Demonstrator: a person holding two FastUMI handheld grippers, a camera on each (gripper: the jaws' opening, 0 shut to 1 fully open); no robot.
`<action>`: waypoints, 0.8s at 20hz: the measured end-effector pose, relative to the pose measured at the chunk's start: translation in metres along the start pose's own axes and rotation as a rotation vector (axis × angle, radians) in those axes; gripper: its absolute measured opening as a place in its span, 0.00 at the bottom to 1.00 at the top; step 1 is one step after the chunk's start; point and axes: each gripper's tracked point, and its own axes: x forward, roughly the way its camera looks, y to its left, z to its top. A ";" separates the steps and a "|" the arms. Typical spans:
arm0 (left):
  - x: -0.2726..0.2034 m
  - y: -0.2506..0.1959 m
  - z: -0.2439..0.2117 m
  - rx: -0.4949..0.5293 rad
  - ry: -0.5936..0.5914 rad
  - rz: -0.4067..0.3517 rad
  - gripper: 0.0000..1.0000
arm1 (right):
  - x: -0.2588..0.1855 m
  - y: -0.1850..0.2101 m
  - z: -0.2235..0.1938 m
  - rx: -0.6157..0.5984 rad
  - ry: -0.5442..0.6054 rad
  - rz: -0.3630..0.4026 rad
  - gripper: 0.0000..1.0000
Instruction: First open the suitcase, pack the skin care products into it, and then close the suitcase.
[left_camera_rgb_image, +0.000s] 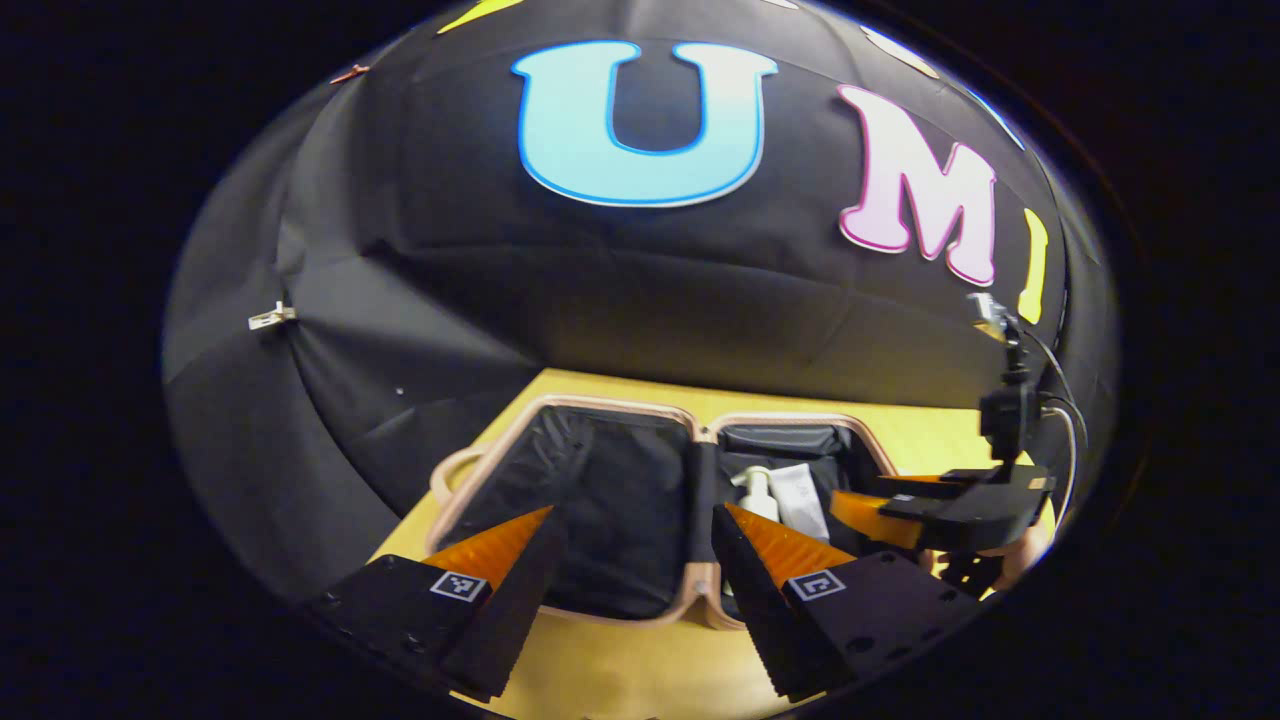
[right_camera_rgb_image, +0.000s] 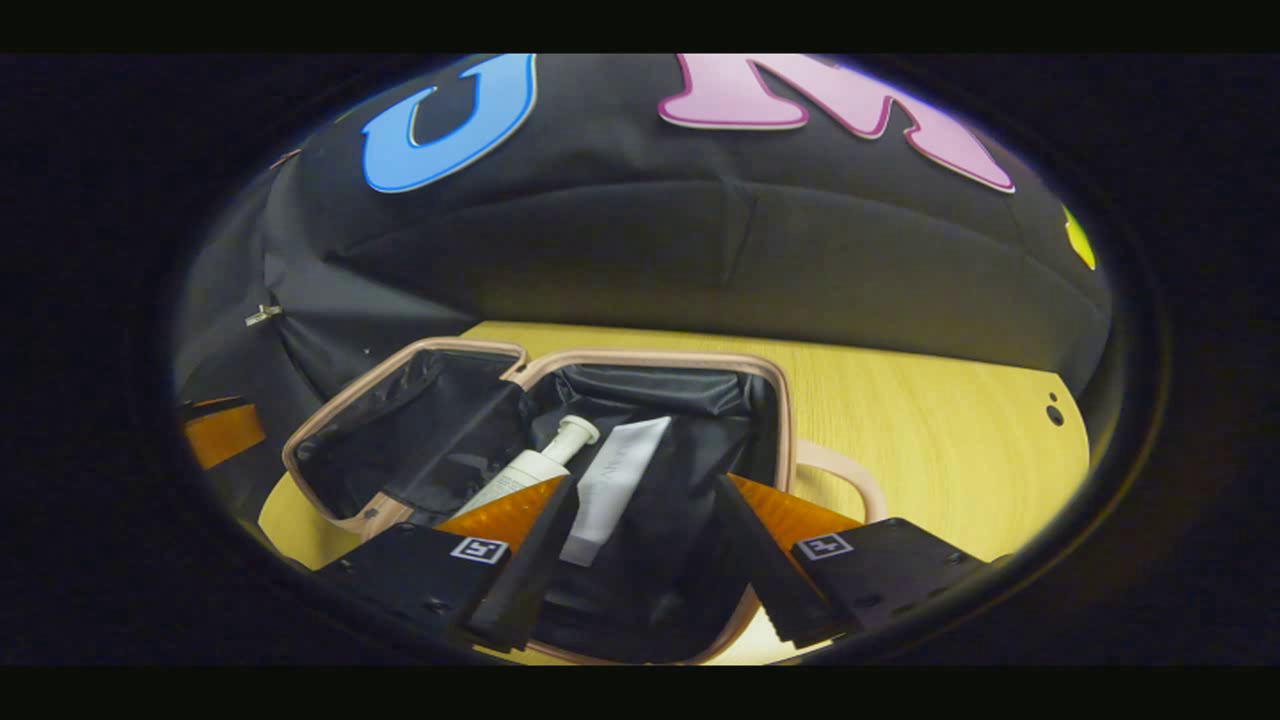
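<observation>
The suitcase lies open on the wooden table, both black-lined halves flat. In its right half a pump bottle and a pale tube lie side by side; faint writing on the tube is too small to read. The right gripper hovers over them, fingers spread, holding nothing. The left gripper, fingers likewise spread and empty, faces the hinge; its view catches the right gripper over the far half.
</observation>
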 end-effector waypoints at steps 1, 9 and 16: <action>0.002 0.017 0.005 0.003 -0.020 0.023 0.93 | -0.008 0.003 0.007 -0.002 -0.024 0.007 0.91; 0.067 0.142 0.000 -0.062 0.053 0.108 0.93 | -0.083 0.013 0.041 0.021 -0.168 0.058 0.98; 0.130 0.193 -0.038 -0.152 0.246 0.119 0.93 | -0.153 0.014 0.052 -0.078 -0.256 0.039 0.98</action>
